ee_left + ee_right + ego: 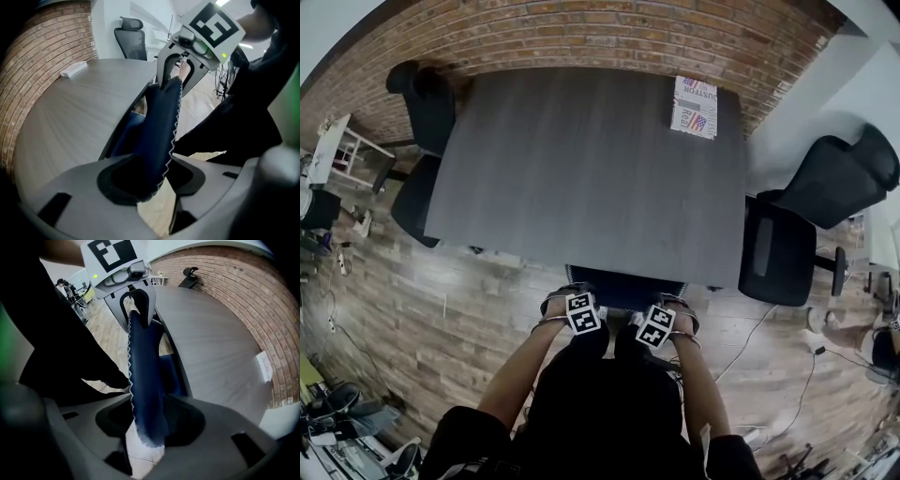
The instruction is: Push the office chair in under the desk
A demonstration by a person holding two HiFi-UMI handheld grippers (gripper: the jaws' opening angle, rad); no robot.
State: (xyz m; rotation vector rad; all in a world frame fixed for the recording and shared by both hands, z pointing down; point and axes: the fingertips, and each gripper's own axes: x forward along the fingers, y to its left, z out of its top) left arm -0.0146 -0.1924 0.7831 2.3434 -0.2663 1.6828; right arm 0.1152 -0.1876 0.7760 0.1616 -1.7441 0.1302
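Although the blue office chair [623,285] already stands tucked against the near edge of the grey desk [581,169], at lower centre of the head view, both grippers sit astride the top of its backrest [161,122]. Only that top edge shows past the desk edge. The seat is hidden under the tabletop.

Left gripper [152,180]: pointing steeply down, jaws standing wide. The stitched edge of the backrest passes between them with slack at the pads, and no grip is evident.

Right gripper [150,423]: pointing straight down, jaws likewise wide. The same edge runs between them, and bare floor shows through the gap beside it.

In the head view the two grippers lie side by side just below the desk edge. One black chair [811,202] stands off the desk's right side and another [427,103] at its upper left corner. A printed packet [695,106] lies at the desk's upper right.

Step in hand, as judged: the push looks complete, and this is the release stage.

Next move, as judged: lift both grippers straight up off the backrest, keeping the jaws wide so that no pad catches the stitched edge. A chair of this kind probably rolls easily, so any backward drag during withdrawal could draw it out from under the desk again.
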